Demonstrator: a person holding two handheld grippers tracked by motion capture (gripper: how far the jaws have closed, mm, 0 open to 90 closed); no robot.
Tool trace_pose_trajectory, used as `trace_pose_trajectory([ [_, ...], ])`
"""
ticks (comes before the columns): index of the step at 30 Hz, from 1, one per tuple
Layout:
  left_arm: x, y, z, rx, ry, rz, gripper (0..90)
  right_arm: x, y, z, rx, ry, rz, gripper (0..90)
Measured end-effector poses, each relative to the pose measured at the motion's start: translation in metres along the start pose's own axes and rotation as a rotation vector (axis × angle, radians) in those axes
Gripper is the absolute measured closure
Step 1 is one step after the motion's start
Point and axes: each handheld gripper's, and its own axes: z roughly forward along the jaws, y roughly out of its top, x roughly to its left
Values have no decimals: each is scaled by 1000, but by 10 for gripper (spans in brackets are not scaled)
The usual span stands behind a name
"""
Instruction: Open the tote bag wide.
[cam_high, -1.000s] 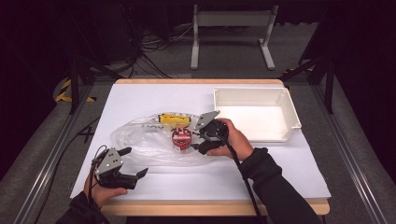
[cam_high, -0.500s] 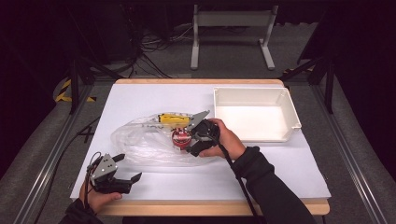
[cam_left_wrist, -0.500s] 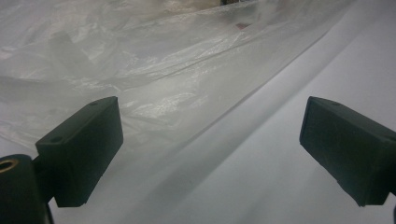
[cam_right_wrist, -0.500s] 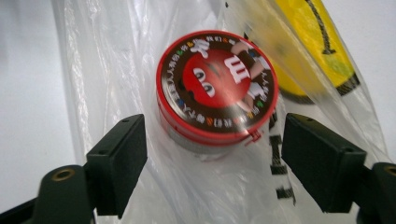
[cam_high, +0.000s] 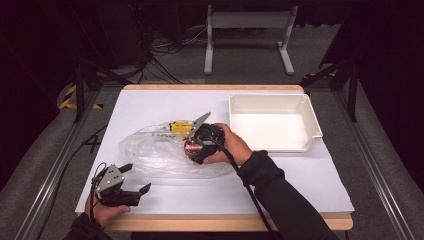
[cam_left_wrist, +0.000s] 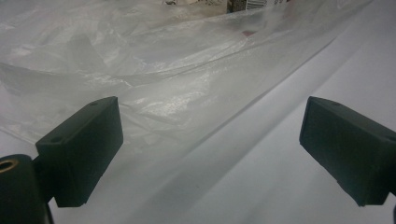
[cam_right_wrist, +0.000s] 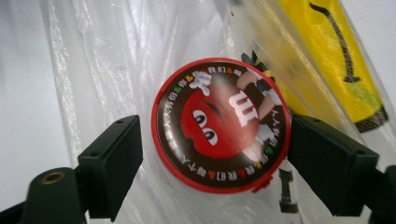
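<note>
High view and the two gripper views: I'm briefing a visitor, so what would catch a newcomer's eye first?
The round red candy tin stands out, lying in the clear plastic bag mid-table between the jaws of the right tongs, which have just been opening. Beside it lies a yellow packet. An empty white tray sits at the table's right.

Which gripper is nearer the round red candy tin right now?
Right. The right gripper has the red candy tin between its jaws, inside the clear plastic bag. The left gripper sits open near the table's front edge, off the bag's near corner.
</note>
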Motion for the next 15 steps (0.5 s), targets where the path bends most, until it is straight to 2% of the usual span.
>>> trace_pose_trajectory([
  [5,-1,0,1,-3,-2,11,71,0,4,8,37,7,5,188],
  [7,0,0,1,-4,-1,6,71,0,5,10,39,-6,13,240],
  [15,0,0,1,3,-13,10,71,-2,6,10,39,-1,32,247],
])
